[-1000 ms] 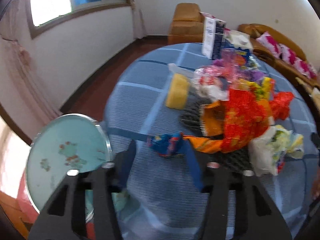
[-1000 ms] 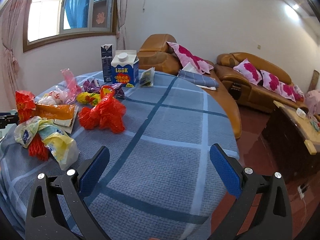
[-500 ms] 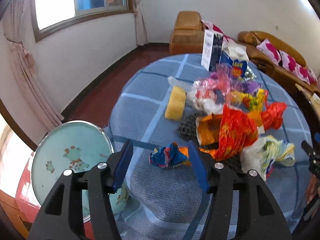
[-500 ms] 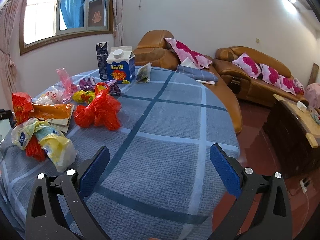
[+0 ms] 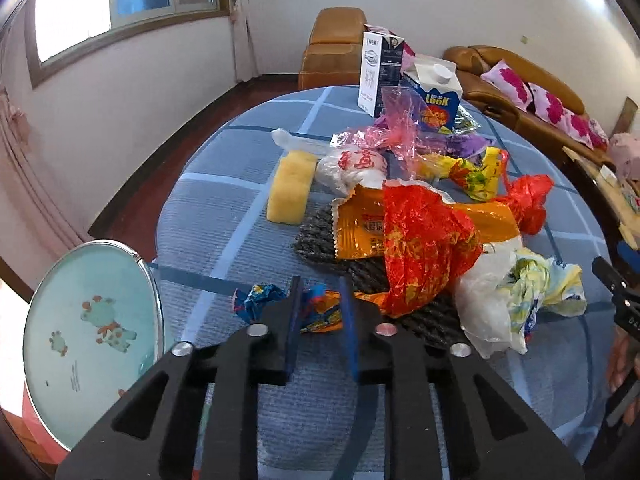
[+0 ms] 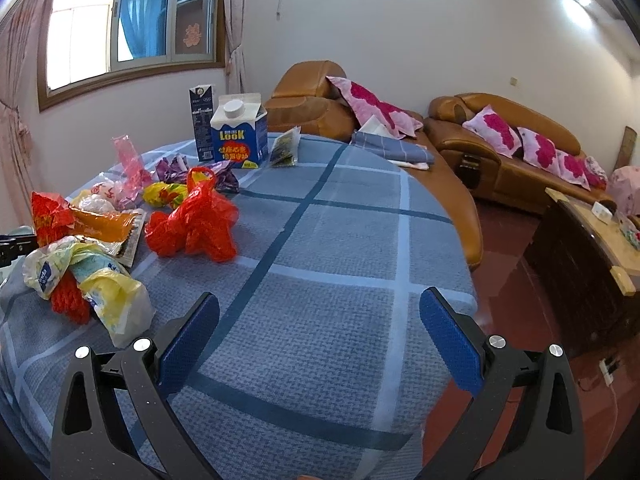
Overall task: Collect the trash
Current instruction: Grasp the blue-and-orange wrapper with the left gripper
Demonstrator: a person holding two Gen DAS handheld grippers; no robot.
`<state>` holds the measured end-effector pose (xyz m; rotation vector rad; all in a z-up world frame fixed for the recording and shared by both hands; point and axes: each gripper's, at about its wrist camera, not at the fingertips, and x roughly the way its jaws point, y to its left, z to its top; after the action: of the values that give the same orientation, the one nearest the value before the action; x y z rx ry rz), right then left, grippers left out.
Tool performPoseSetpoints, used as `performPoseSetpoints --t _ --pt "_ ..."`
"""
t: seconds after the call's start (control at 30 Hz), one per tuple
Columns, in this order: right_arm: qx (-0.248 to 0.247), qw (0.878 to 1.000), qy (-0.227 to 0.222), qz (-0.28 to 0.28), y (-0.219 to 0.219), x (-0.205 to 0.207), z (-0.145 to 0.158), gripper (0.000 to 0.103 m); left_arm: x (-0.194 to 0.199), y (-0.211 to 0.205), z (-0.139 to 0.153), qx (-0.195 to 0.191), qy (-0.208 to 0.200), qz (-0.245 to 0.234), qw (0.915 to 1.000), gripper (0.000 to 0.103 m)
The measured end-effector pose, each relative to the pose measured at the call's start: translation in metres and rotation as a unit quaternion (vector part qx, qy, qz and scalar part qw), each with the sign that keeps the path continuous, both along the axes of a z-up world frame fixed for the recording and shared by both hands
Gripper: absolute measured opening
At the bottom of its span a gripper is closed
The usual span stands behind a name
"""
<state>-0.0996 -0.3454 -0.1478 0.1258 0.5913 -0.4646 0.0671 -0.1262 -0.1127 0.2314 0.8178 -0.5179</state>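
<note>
A crumpled blue and orange wrapper [image 5: 316, 310] lies at the near edge of the blue checked table [image 5: 224, 216]. My left gripper [image 5: 319, 304] has its jaws narrowed around the wrapper's right part. Behind it lie a red foil wrapper [image 5: 424, 240], an orange snack bag [image 5: 360, 228], a white and yellow plastic bag [image 5: 516, 296] and a yellow sponge [image 5: 290, 186]. My right gripper [image 6: 320, 316] is open and empty above bare tablecloth [image 6: 340, 280], with the trash pile, including a red plastic bag [image 6: 196, 224], to its left.
A teal bin lid [image 5: 88, 340] stands beside the table at the left. A blue milk carton [image 5: 434, 98] and a tall carton [image 5: 376, 74] stand at the table's far side. Brown sofas [image 6: 500, 160] and a dark side table [image 6: 588, 276] stand to the right.
My left gripper's jaws have closed in from wide open to a narrow gap around the blue and orange wrapper. The right gripper stays open, barely moved.
</note>
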Motion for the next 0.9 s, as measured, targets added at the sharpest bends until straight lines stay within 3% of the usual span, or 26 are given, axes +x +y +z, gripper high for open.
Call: performPoseSetpoints --t 0.17,0.57,0.9 --pt "-0.003 1.0 -0.002 0.001 0.001 -0.001 0.002 0.098 0.003 0.009 0.006 -0.009 0.002 0.011 0.9999 0.003" --pt "-0.005 1.0 0.0 0.005 0.006 -0.001 0.002 0.098 -0.017 0.034 0.034 -0.006 -0.034 0.014 0.9993 0.002" --pt "0.011 1.0 -0.013 0.006 0.008 0.003 0.011 0.098 -0.023 0.056 0.061 -0.026 -0.056 0.035 0.9975 0.002"
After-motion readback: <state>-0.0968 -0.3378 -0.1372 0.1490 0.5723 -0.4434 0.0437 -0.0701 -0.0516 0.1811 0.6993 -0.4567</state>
